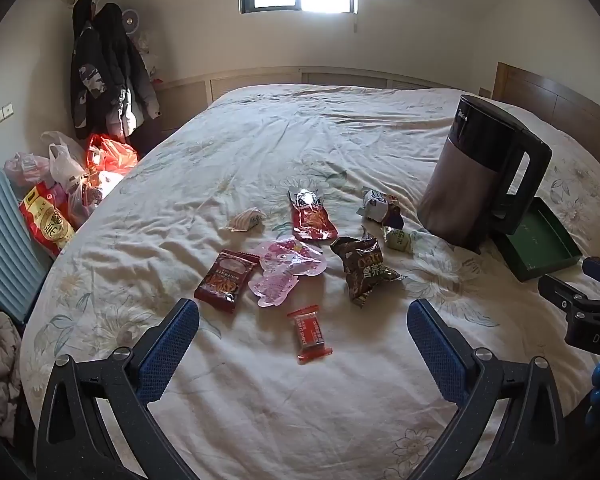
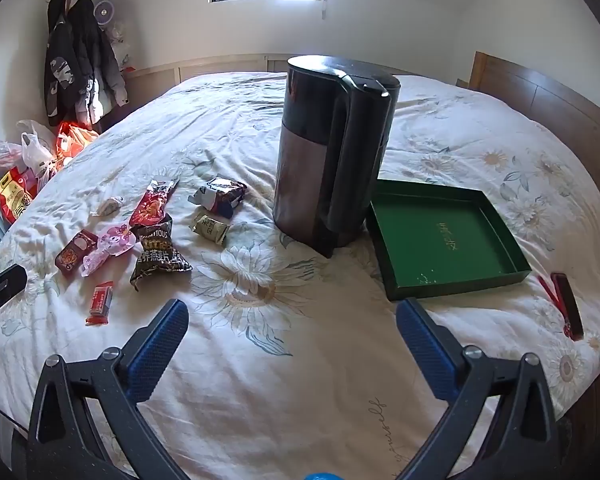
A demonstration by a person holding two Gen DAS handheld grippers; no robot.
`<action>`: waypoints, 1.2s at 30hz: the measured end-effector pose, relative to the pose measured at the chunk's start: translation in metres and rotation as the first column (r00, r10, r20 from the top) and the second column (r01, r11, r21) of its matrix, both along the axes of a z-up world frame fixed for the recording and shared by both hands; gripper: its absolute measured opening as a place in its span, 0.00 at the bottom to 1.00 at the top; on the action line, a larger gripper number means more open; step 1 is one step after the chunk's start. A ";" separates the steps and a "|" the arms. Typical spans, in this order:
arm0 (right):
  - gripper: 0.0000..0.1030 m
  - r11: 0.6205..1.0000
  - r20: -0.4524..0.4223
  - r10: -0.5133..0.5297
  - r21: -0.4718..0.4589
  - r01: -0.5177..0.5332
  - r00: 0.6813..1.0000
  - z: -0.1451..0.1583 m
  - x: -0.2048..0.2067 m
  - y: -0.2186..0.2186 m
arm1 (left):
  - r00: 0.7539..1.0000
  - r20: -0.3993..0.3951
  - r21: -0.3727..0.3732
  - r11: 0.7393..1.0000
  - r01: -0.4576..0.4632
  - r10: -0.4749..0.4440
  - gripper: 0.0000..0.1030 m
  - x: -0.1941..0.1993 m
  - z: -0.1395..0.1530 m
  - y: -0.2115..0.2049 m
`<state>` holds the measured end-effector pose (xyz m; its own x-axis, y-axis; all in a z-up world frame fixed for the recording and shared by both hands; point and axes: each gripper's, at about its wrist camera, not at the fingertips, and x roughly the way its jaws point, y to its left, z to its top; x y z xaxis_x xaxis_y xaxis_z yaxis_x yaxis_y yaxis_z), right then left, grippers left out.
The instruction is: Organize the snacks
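Several snack packets lie scattered on the bed: a small red bar (image 1: 310,334) (image 2: 101,303), a dark red packet (image 1: 225,276) (image 2: 75,255), a pink packet (image 1: 286,272) (image 2: 107,248), a brown oat bag (image 1: 363,270) (image 2: 158,254), a red packet (image 1: 311,216) (image 2: 152,202), a green sweet (image 1: 398,238) (image 2: 212,227) and a white-and-dark bag (image 1: 380,206) (image 2: 220,194). A green tray (image 2: 448,236) (image 1: 540,236) lies empty beside the kettle. My left gripper (image 1: 303,326) is open just above the red bar. My right gripper (image 2: 292,322) is open over bare sheet, left of the tray.
A dark kettle (image 2: 332,148) (image 1: 480,176) stands upright between the snacks and the tray. A small striped wrapper (image 1: 246,219) lies far left. A red-and-dark object (image 2: 564,306) lies at the bed's right edge. Plastic bags (image 1: 68,172) and coats (image 1: 104,76) are beyond the left side.
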<state>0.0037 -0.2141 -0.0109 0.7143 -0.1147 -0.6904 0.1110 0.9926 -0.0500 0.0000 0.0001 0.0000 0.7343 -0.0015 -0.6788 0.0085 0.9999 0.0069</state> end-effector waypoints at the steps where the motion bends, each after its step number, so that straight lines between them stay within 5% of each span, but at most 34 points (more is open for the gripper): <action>1: 1.00 1.000 0.000 0.000 0.000 0.000 1.000 0.000 0.000 0.000 | 1.000 -0.003 -0.003 1.000 -0.002 0.002 0.99 0.000 0.000 0.000; 36: 1.00 1.000 -0.004 0.014 0.001 -0.014 1.000 -0.005 -0.004 0.010 | 0.999 -0.042 -0.006 1.000 -0.020 0.020 0.99 0.001 -0.014 0.007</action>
<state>-0.0005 -0.2045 -0.0157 0.7129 -0.1041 -0.6935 0.0970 0.9941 -0.0496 0.0008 0.0071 -0.0144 0.7050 0.0083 -0.7092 -0.0115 0.9999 0.0003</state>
